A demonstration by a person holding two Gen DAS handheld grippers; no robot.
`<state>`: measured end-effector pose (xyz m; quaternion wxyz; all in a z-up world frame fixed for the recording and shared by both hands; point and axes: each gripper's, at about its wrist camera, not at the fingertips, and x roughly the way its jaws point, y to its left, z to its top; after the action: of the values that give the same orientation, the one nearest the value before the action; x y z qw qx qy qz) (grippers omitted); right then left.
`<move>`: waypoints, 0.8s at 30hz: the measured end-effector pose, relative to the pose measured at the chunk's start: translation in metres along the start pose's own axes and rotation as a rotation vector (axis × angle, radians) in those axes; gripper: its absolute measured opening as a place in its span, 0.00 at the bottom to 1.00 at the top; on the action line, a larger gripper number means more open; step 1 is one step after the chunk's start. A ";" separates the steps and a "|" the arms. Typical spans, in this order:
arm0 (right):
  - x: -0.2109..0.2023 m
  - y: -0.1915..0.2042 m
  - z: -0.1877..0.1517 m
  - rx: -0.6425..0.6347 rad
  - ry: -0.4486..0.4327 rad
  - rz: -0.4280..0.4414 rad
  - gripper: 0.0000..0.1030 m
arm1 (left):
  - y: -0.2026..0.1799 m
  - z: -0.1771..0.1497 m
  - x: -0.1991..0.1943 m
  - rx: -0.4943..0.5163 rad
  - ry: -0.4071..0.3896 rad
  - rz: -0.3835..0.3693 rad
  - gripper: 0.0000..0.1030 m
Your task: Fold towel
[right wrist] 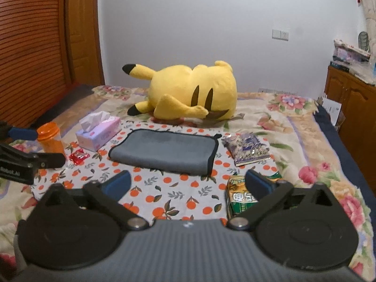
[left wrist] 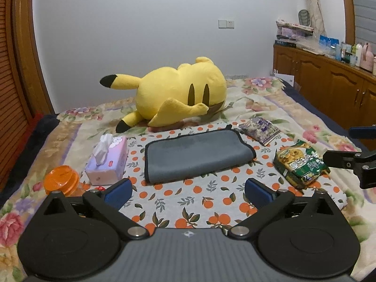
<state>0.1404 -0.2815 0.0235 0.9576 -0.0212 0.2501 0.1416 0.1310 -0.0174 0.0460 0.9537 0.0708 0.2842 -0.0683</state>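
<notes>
Left tongs (left wrist: 188,191) spread wide, holding nothing; right tongs (right wrist: 188,186) likewise, level alongside.

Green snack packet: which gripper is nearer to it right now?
Right. The right gripper hovers open with one fingertip overlapping the green snack packet. The left gripper, also open, sits facing the gray towel, with the packet off to its right.

folded grey towel (right wrist: 164,151) on bed (right wrist: 293,127)
</notes>
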 end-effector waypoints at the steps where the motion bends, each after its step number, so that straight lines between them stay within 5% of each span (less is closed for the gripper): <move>1: -0.004 0.000 0.001 0.000 -0.005 -0.001 1.00 | -0.001 0.001 -0.005 -0.003 -0.006 0.000 1.00; 24: -0.053 0.011 -0.024 0.028 -0.036 -0.017 1.00 | -0.012 -0.032 -0.069 -0.022 -0.024 0.005 1.00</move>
<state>0.0815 -0.2872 0.0292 0.9633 -0.0073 0.2347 0.1304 0.0544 -0.0176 0.0563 0.9579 0.0602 0.2733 -0.0638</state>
